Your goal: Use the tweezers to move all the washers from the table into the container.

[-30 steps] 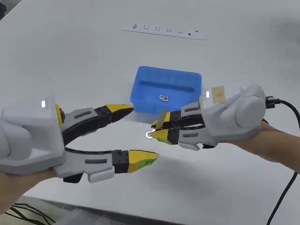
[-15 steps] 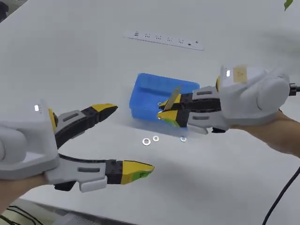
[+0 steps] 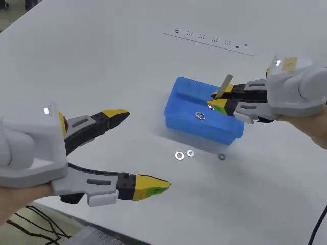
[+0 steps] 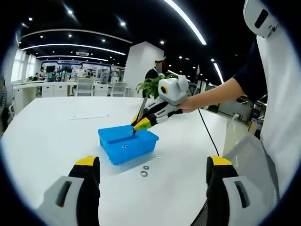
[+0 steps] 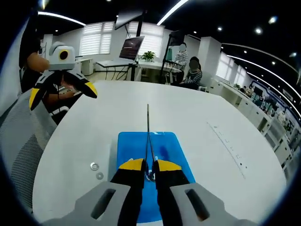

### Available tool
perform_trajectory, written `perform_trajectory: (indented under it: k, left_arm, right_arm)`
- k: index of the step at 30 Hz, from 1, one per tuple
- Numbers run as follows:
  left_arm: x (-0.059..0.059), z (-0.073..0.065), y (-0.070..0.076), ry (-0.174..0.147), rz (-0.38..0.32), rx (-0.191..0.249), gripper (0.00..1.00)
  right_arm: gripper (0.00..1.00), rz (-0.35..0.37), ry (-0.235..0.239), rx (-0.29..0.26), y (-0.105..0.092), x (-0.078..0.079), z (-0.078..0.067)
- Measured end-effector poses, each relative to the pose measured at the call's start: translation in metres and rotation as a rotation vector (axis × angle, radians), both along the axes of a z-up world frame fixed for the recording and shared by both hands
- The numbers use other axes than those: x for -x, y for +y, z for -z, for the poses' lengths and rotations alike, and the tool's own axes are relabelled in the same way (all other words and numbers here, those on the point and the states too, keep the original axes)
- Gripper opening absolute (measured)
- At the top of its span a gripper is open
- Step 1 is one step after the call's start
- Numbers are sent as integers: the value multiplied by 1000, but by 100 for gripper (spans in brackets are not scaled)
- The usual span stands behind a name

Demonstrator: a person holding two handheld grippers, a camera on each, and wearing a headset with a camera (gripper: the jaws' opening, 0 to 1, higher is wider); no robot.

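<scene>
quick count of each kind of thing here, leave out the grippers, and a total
washers: 4 (3 on the table, 1 in the blue container)
blue container: 1
tweezers: 1
power strip: 1
total: 7

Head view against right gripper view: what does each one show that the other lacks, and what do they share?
Head view: a washer lying inside the blue container, and a third washer on the table by the container's near wall. Right gripper view: the room behind, with seated people and a monitor. Both: the container, the tweezers clamped in the right gripper's fingers, the open left gripper, a pair of washers on the table, the power strip.
</scene>
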State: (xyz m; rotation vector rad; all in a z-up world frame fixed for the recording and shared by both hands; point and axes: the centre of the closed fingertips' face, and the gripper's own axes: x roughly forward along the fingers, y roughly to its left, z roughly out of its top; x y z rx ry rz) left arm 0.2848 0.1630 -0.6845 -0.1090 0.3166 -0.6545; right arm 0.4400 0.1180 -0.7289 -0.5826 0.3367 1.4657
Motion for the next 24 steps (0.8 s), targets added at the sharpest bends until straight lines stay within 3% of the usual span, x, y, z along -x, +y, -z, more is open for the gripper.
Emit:
perform_trajectory:
  k: [5,12,24]
  left_arm:
    - [0,6,1,27,-13,2,99]
    - [-2,6,-8,40,-11,29,99]
    - [1,7,-14,49,-2,23,99]
  right_arm:
    - [9,6,34,20,1,-2,17]
    - [10,-6,48,10,4,2,20]
    - [10,5,64,16,2,4,31]
